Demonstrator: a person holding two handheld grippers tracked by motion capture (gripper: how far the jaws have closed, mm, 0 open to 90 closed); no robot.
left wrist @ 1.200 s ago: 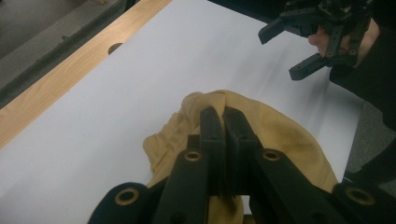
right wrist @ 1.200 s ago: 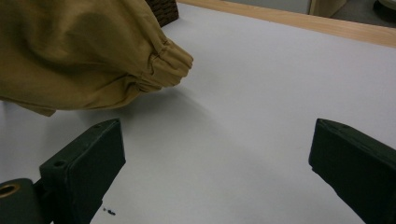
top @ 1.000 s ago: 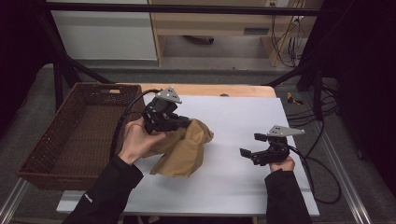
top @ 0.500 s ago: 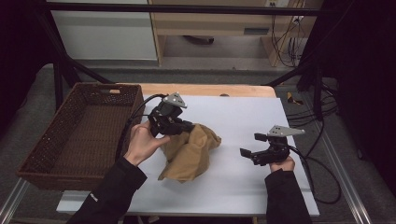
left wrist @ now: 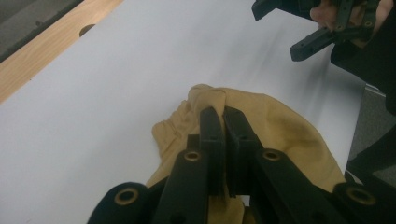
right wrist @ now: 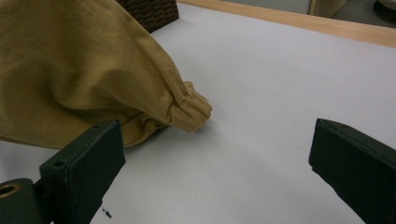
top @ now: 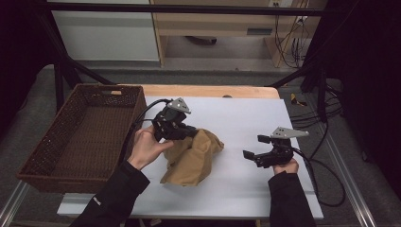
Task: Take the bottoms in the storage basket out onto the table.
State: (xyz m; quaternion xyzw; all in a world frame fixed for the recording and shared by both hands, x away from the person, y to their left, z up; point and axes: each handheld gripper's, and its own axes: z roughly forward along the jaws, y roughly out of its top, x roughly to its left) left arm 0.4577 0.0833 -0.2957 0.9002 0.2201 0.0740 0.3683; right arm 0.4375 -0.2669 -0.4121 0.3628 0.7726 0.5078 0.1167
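A crumpled tan cloth (top: 194, 158) lies on the white table top (top: 246, 113), left of centre. My left gripper (top: 193, 132) sits at the cloth's upper left edge, shut on a fold of it. In the left gripper view the two jaws press together (left wrist: 223, 116) with the cloth (left wrist: 289, 126) bunched under and behind them. My right gripper (top: 254, 146) rests low on the table to the right of the cloth, apart from it, jaws wide open. In the right gripper view (right wrist: 215, 158) the cloth's gathered cuff (right wrist: 191, 109) lies ahead, nothing between the jaws.
A dark wicker basket (top: 80, 137) stands at the table's left side, holding nothing. A wooden strip (top: 208, 91) runs along the far edge. Cables (top: 326, 175) trail off the right side. My right gripper (left wrist: 322, 32) appears beyond the cloth in the left gripper view.
My left gripper has moved to the right, away from the basket, dragging the cloth with it. The right gripper has stayed where it was, open.
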